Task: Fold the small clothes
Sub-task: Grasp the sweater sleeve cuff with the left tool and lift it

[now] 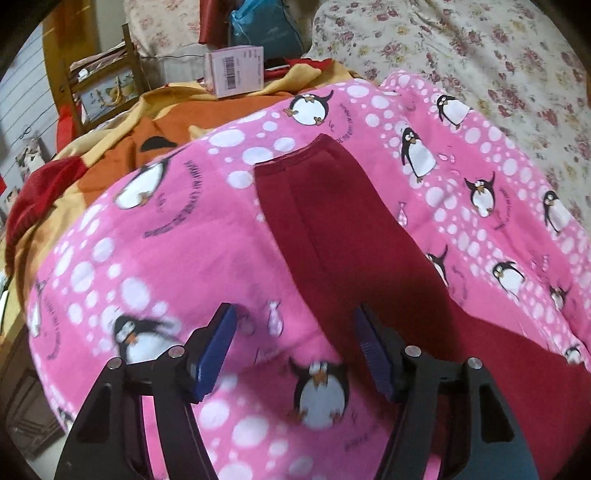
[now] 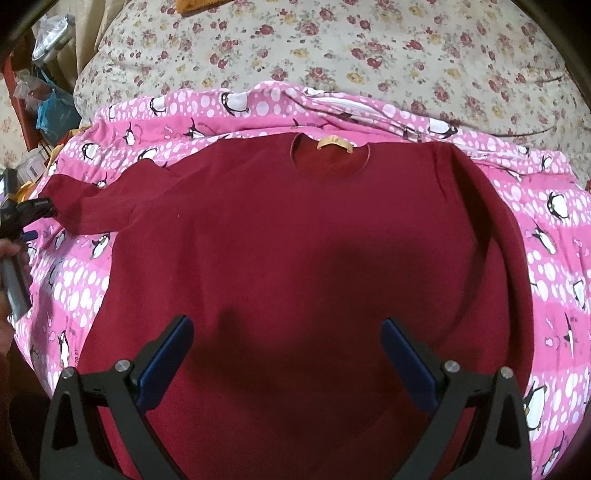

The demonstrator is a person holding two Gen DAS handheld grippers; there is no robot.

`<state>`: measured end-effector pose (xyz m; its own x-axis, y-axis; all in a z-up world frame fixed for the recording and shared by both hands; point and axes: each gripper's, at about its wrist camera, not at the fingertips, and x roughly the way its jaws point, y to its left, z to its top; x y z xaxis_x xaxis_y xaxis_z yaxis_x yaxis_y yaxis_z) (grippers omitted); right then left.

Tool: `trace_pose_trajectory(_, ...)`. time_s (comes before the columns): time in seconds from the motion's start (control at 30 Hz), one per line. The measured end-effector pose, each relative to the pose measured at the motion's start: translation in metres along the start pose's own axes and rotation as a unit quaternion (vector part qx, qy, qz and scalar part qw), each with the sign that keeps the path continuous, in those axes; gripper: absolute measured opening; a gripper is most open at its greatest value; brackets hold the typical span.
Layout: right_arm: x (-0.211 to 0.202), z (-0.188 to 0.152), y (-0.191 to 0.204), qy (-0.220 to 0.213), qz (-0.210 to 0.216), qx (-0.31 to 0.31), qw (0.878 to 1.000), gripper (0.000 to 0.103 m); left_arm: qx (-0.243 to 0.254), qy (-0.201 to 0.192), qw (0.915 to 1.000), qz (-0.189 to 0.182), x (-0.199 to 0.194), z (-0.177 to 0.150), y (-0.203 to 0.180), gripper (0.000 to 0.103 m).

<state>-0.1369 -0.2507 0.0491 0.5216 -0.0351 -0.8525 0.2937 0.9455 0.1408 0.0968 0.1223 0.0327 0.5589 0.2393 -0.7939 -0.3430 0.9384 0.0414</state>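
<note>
A dark red long-sleeved sweater (image 2: 303,236) lies flat, neck label up, on a pink penguin blanket (image 2: 546,229). Its left sleeve (image 1: 325,221) stretches away from me in the left wrist view, cuff (image 1: 295,157) at the far end. My left gripper (image 1: 293,317) hovers open over the sleeve's near part; one pad is above the red cloth, the other above the blanket, and nothing is pinched. From the right wrist view that same left gripper (image 2: 42,218) shows at the far left beside the cuff. My right gripper (image 2: 288,325) stands open above the sweater's lower body.
A floral bedspread (image 2: 332,55) lies beyond the blanket. To the left are an orange and yellow blanket (image 1: 129,147), a pink box with a barcode (image 1: 236,70), a blue bag (image 1: 266,29) and a wooden chair (image 1: 99,85). A hand (image 2: 7,251) holds the left gripper's handle.
</note>
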Motion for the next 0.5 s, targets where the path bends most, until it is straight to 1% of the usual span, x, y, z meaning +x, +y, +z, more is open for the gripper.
trace_pose_trajectory(0.07,0.002,0.0,0.001,0.003,0.0,-0.002,1.0,0.103,0.003,0.001,1.0,0.004,0.01,0.003,-0.004,0.046)
trace_pose_trajectory(0.13,0.006,0.0,0.001,0.007,0.0,-0.004,1.0,0.103,0.0,0.003,1.0,-0.006,0.018,0.007,-0.007,0.04)
trace_pose_trajectory(0.17,0.008,0.0,0.001,0.009,-0.001,-0.004,1.0,0.103,-0.003,0.003,1.0,-0.009,0.021,0.009,-0.006,0.036)
trace_pose_trajectory(0.23,0.011,0.0,-0.001,0.013,-0.003,-0.005,1.0,0.103,-0.005,0.001,0.9999,-0.012,0.026,0.012,-0.008,0.032)
trace_pose_trajectory(0.27,0.013,0.0,-0.002,0.014,-0.004,-0.004,1.0,0.103,-0.007,-0.001,0.9998,-0.016,0.027,0.013,-0.008,0.028)
trace_pose_trajectory(0.3,0.013,-0.001,-0.003,0.015,-0.004,-0.002,1.0,0.103,-0.008,-0.003,0.9997,-0.022,0.028,0.016,-0.008,0.017)
trace_pose_trajectory(0.33,0.015,-0.001,-0.004,0.016,-0.004,-0.001,1.0,0.103,-0.005,-0.003,0.9995,-0.032,0.03,0.017,-0.009,0.01)
trace_pose_trajectory(0.37,0.015,-0.001,-0.005,0.016,-0.004,0.001,1.0,0.103,-0.002,0.0,0.9992,-0.039,0.032,0.019,-0.01,0.0)
trace_pose_trajectory(0.5,0.016,-0.001,-0.005,0.013,-0.008,-0.001,1.0,0.103,-0.003,0.001,0.9972,-0.075,0.026,0.022,-0.01,0.0)
